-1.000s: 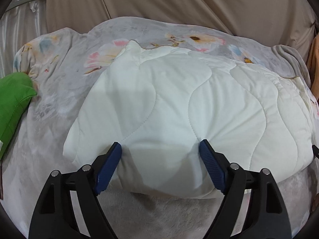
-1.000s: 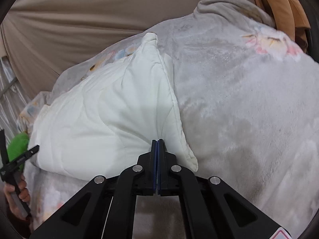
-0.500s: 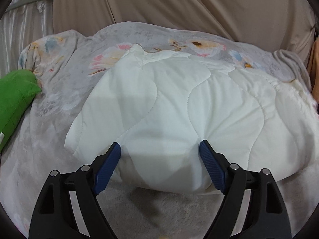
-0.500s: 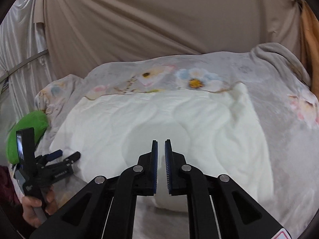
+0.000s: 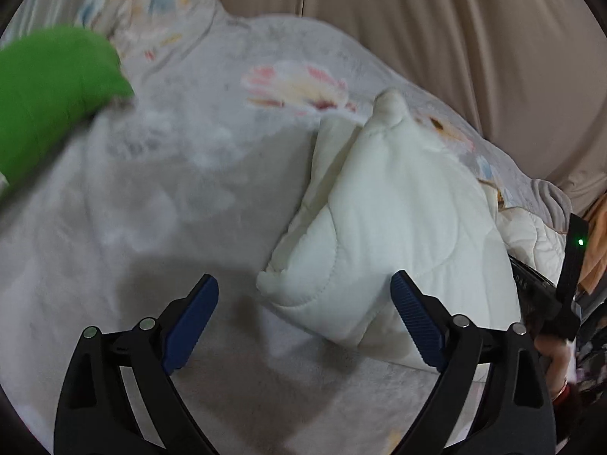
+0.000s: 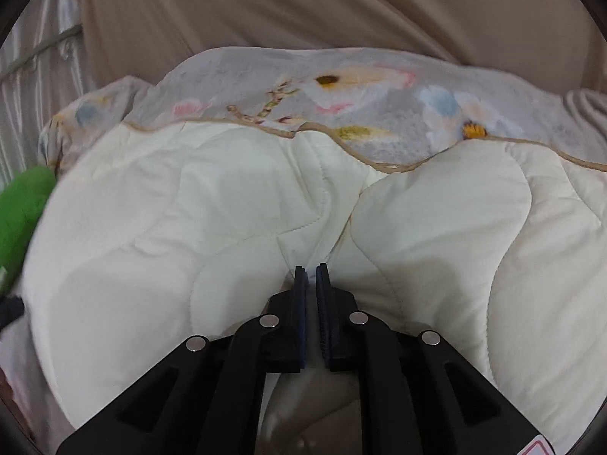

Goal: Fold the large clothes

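Observation:
A cream quilted garment (image 5: 398, 227) lies folded in a thick bundle on a grey flowered blanket (image 5: 170, 174). My left gripper (image 5: 303, 303) is open and empty, its blue pads either side of the bundle's near left corner, not touching it. In the right wrist view the garment (image 6: 227, 208) fills the middle, with a tan-piped edge along its far side. My right gripper (image 6: 312, 276) hovers just over the garment's near edge, its jaws a narrow slit apart with nothing between them. The right gripper's body also shows in the left wrist view (image 5: 561, 295).
A green cushion (image 5: 49, 91) lies at the left on the blanket and shows in the right wrist view (image 6: 22, 208) too. A beige curtain (image 6: 303, 7) hangs behind the bed. Orange cloth (image 5: 595, 242) sits at the far right.
My left gripper swung left toward the bundle's left corner, still open. My right gripper let go of the garment's corner, opened a slit, and moved in over the garment's near edge.

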Tool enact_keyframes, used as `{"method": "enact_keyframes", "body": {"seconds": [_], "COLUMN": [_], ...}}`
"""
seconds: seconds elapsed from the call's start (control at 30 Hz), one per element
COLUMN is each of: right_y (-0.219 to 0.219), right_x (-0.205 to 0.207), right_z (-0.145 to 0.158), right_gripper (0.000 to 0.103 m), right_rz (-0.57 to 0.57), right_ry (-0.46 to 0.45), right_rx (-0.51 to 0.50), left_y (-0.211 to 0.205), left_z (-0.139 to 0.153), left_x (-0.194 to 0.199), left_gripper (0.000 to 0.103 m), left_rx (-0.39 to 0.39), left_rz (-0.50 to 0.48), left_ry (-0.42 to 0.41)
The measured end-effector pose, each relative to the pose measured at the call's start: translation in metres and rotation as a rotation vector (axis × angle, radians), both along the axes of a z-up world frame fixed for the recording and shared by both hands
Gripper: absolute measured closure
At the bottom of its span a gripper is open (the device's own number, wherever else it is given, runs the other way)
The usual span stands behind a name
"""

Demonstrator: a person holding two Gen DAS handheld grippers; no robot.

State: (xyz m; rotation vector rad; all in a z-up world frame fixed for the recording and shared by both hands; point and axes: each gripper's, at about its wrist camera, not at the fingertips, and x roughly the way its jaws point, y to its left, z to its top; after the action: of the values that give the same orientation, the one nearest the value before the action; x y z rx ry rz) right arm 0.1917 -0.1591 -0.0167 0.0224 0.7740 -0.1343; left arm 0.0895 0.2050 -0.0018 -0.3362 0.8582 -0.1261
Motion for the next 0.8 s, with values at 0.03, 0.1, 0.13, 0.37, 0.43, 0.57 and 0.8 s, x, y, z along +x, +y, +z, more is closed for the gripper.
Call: {"method": "enact_keyframes", "body": {"seconds": [0.03, 0.1, 0.13, 0.37, 0.43, 0.57, 0.8], "right_y": [0.004, 0.000, -0.006, -0.019, -0.015, -0.012, -0.010], "right_x": [0.002, 0.005, 0.005, -0.021, -0.029, -0.050, -0.041], "right_z": [0.000, 0.001, 0.003, 0.043, 0.039, 0.016, -0.010], "right_gripper": [0.092, 0.093, 0.093, 0.095, 0.095, 0.096, 0.100], "right_rz": [0.000, -0.001, 0.000, 0.014, 0.016, 0.032, 0.079], "right_ry": [0.004, 0.011, 0.009, -0.069, -0.012, 0.041, -0.006], "right_rx": [-0.028, -0.009, 0.022, 0.242, 0.248, 0.257, 0.310], "left_y": [-0.001, -0.005, -0.008, -0.018, -0.013, -0.012, -0.085], "left_z": [-0.007, -0.018, -0.018, -0.003, 0.009, 0.046, 0.121], "left_x": [0.004, 0.015, 0.018, 0.025, 0.020, 0.000, -0.049], "left_gripper": [0.008, 0.005, 0.005, 0.054, 0.069, 0.078, 0.081], "left_rx": [-0.026, -0.090, -0.086, -0.067, -0.072, -0.108, -0.061], "left_rz": [-0.012, -0.031, -0.030, -0.077, -0.074, -0.110, -0.276], "left_ry": [0.022, 0.048, 0.036, 0.021, -0.003, -0.087, -0.307]}}
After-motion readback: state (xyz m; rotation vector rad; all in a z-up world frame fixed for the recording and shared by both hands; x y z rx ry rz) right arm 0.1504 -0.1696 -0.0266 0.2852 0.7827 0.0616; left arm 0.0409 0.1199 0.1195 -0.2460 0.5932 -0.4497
